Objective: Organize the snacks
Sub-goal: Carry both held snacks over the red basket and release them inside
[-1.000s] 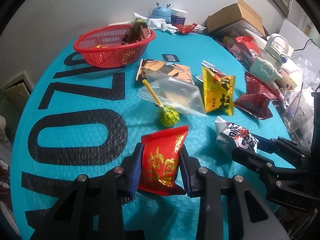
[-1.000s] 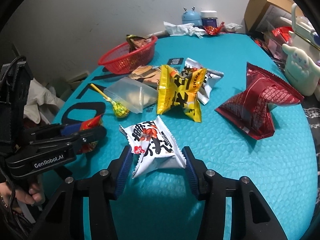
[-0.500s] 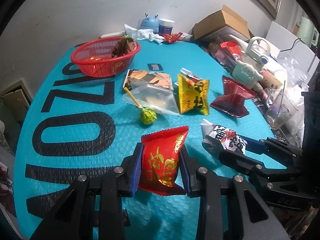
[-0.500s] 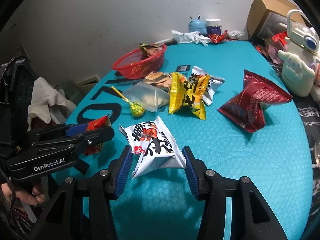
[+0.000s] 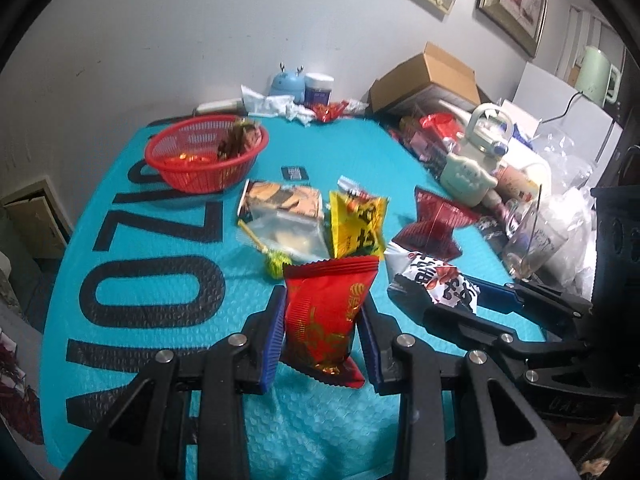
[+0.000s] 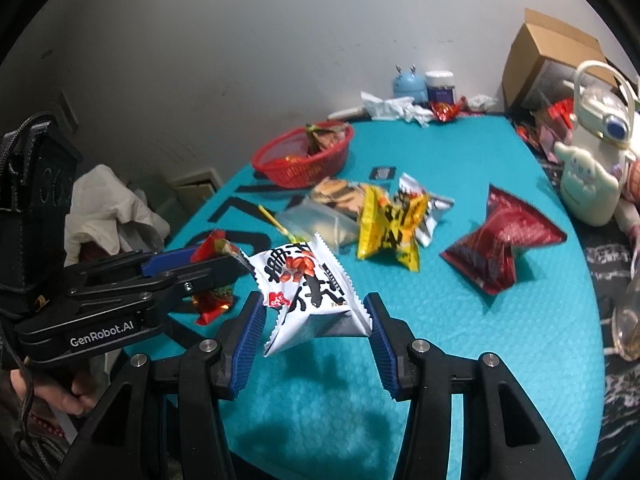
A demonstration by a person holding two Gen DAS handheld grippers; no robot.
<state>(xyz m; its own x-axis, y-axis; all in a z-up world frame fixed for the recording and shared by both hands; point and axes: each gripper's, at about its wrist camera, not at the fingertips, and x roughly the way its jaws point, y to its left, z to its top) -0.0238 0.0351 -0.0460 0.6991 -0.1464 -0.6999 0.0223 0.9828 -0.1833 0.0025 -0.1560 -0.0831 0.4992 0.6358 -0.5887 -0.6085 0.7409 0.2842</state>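
Observation:
My left gripper (image 5: 322, 320) is shut on a red snack packet (image 5: 326, 316) and holds it above the teal table (image 5: 160, 280). My right gripper (image 6: 314, 320) is shut on a white snack packet (image 6: 308, 284), also lifted off the table. Each gripper shows in the other's view, the right one (image 5: 436, 292) with the white packet (image 5: 436, 280), the left one (image 6: 200, 264) with the red packet (image 6: 212, 276). A red basket (image 5: 204, 152) with snacks in it stands at the far left; it also shows in the right wrist view (image 6: 308, 156).
On the table lie a yellow packet (image 5: 356, 226), a dark red packet (image 5: 434, 224), a clear bag (image 5: 288, 228), a lollipop (image 5: 268, 256) and a brown packet (image 5: 280, 196). A cream toy kettle (image 5: 476, 164), a glass (image 5: 528, 240), a cardboard box (image 5: 428, 76) and clutter line the right edge.
Both grippers have risen with their packets, which now hang clear above the table. The view has tilted up and shows more wall.

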